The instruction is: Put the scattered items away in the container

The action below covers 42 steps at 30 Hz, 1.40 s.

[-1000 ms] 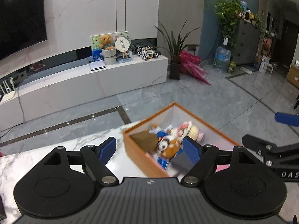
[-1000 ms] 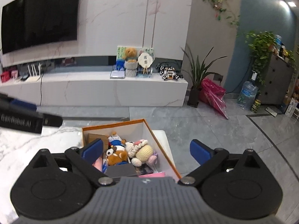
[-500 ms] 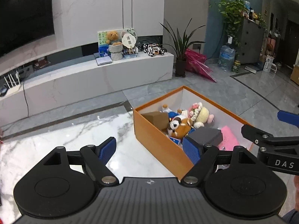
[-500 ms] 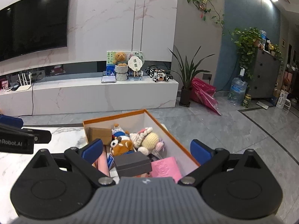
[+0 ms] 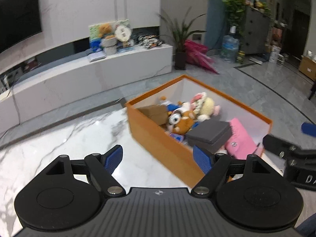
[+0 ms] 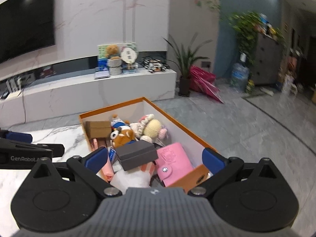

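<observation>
Orange box (image 6: pixel 197 136) stands on the white marble table (image 5: pixel 69 138), lid off, white inside. It sits at the table's far right corner as the left wrist view shows it.

Contents, back to front in the right wrist view:
- brown cardboard carton (image 6: pixel 98 128) against the back left wall;
- blue-and-white soft toy (image 6: pixel 118 123) just beside the carton;
- brown plush animal with a white face (image 6: pixel 123 138) in the middle;
- cream knitted doll with a pink frilled bonnet (image 6: pixel 151 126) to its right, touching it;
- grey lidded case (image 6: pixel 136 154) lying tilted on top of the pile;
- pink wallet with a snap button (image 6: pixel 173 164) at the front right, leaning on the near wall;
- pale pink flat item (image 6: pixel 107 169) along the left wall; what it is cannot be told;
- small blue card or packet (image 6: pixel 112 155) partly under the grey case.

Left gripper (image 5: pixel 158 159): jaws spread wide, nothing between them, held over the table beside the box's left wall.

Right gripper (image 6: pixel 155 161): jaws spread wide, nothing gripped, poised above the box's near end, one finger to either side.
</observation>
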Available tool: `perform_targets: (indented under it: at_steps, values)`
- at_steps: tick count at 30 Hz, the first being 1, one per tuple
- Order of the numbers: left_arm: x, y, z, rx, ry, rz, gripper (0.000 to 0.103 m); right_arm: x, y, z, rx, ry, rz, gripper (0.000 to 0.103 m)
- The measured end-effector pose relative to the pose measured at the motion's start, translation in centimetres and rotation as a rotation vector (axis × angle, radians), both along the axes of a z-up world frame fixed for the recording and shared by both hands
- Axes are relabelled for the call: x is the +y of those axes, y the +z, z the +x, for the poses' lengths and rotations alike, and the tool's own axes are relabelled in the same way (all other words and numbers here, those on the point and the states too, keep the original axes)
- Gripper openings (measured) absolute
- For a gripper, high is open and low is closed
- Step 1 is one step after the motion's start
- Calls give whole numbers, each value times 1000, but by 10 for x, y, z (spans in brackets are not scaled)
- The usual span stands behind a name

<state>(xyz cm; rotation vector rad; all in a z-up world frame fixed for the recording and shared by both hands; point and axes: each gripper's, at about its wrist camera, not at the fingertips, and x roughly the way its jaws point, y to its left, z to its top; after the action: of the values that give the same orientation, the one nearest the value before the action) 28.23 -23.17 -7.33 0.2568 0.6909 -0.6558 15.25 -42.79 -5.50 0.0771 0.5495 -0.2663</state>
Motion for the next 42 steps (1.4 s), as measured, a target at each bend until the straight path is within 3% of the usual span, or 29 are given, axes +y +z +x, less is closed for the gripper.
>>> perform_targets:
  at_steps: [6, 14, 19, 42]
  values:
    - [-10, 2, -6, -16, -25, -33, 93, -7, -2, -11, 23, -67, 18, 102]
    - [-15, -12, -10, 31, -7, 58, 93, 0, 1, -14, 8, -61, -27, 102]
    - [-12, -17, -14, 47, -1, 74, 93, 6, -1, -13, 18, -55, -54, 102]
    - [-15, -14, -23, 51, -38, 58, 93, 5, -2, -13, 25, -55, -41, 102]
